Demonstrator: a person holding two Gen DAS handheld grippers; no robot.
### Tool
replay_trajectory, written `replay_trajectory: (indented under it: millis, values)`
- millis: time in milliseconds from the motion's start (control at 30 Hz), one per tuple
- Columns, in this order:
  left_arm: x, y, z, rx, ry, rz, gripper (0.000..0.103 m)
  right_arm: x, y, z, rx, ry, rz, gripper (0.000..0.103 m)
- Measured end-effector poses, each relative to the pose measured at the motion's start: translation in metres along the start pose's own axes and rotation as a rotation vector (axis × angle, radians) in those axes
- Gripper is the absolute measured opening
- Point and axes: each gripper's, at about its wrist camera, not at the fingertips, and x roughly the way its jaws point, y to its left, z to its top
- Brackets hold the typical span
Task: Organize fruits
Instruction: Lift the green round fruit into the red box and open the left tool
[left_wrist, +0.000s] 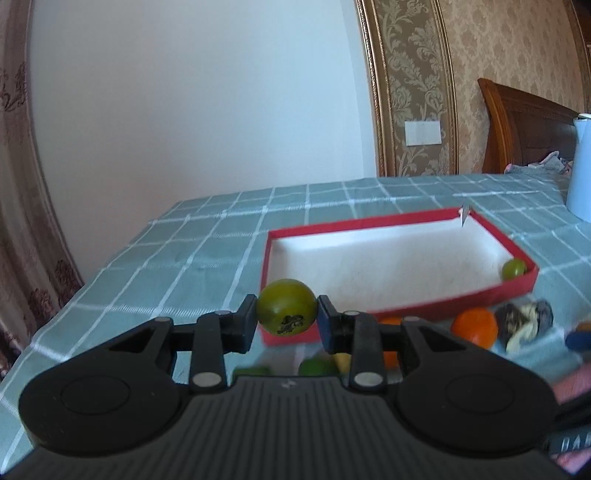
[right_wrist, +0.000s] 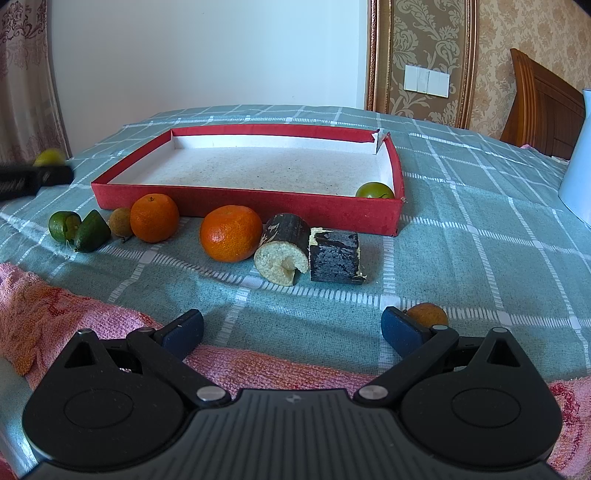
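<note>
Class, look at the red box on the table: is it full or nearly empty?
Nearly empty. The red box holds only one green fruit in a near corner; the rest of its white floor is bare.

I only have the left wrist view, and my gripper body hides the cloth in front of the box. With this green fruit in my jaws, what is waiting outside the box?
Observer: Along the red box's near wall lie two small green fruits, a small brown fruit and two tangerines.
Operator: Is the other gripper free for them?
Observer: Yes. The right gripper has its jaws wide apart with nothing between them.
Operator: Any stray fruit?
Observer: A small orange fruit sits apart from the row, just beyond that gripper's right finger.
</note>
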Motion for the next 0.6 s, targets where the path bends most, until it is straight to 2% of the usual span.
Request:
replay_trajectory:
  millis: [100,300,600]
  values:
    - [0.015,-0.009,0.010,0.005,-0.002,-0.017,0.031,0.000,0.000,0.000,0.000,0.000,0.000,0.103]
    - [0.062,-0.024,0.026,0.002,0.047,-0.041,0.031,0.000,0.000,0.000,0.000,0.000,0.000,0.103]
    - [0.109,-0.028,0.022,-0.008,0.137,-0.033,0.031,0.000,0.000,0.000,0.000,0.000,0.000,0.103]
